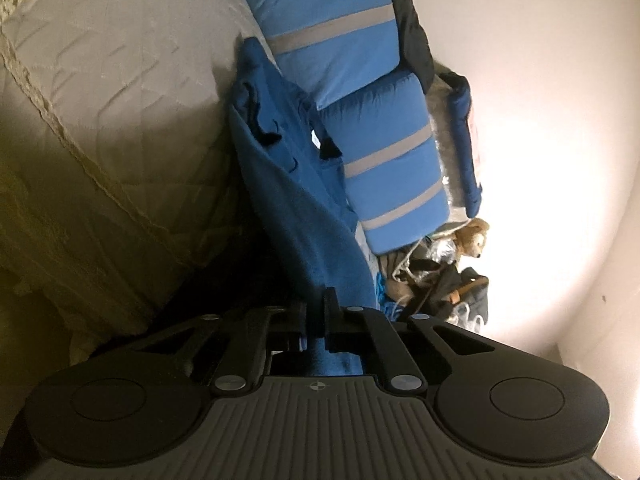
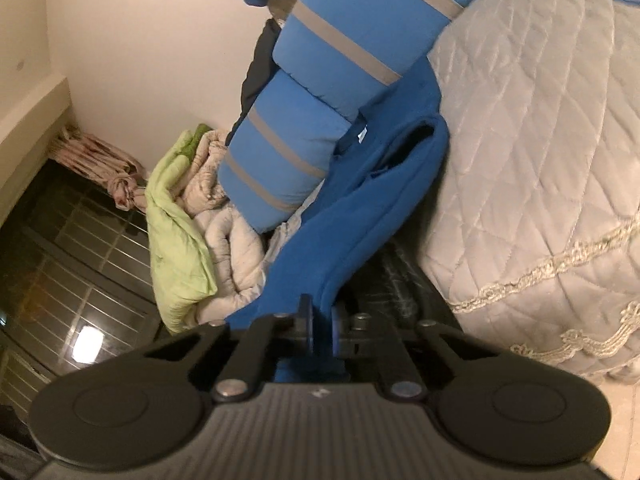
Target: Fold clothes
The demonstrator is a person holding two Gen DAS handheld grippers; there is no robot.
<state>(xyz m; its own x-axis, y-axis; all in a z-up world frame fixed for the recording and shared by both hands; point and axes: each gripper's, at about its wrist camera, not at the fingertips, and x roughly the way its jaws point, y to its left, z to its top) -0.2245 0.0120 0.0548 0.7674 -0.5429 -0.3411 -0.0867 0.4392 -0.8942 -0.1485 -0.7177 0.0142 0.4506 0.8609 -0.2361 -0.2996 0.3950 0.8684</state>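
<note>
A blue fleece garment [image 1: 292,184] stretches from the quilted bed toward me, its collar and white label at the far end by the pillows. My left gripper [image 1: 318,312] is shut on the garment's near edge, cloth pinched between its black fingers. In the right wrist view the same blue garment [image 2: 360,200] hangs in a band from the bed, and my right gripper [image 2: 320,320] is shut on its near edge too. Both views are rolled, so the bed appears tilted on its side.
A grey quilted bedspread [image 1: 112,92] with lace trim covers the bed [image 2: 540,160]. Blue pillows with grey stripes [image 1: 340,40] lie at its head [image 2: 312,112]. A stuffed bear [image 1: 472,236] and bags sit beyond. A green and white duvet pile [image 2: 192,232] and a dark window [image 2: 72,272] lie beside.
</note>
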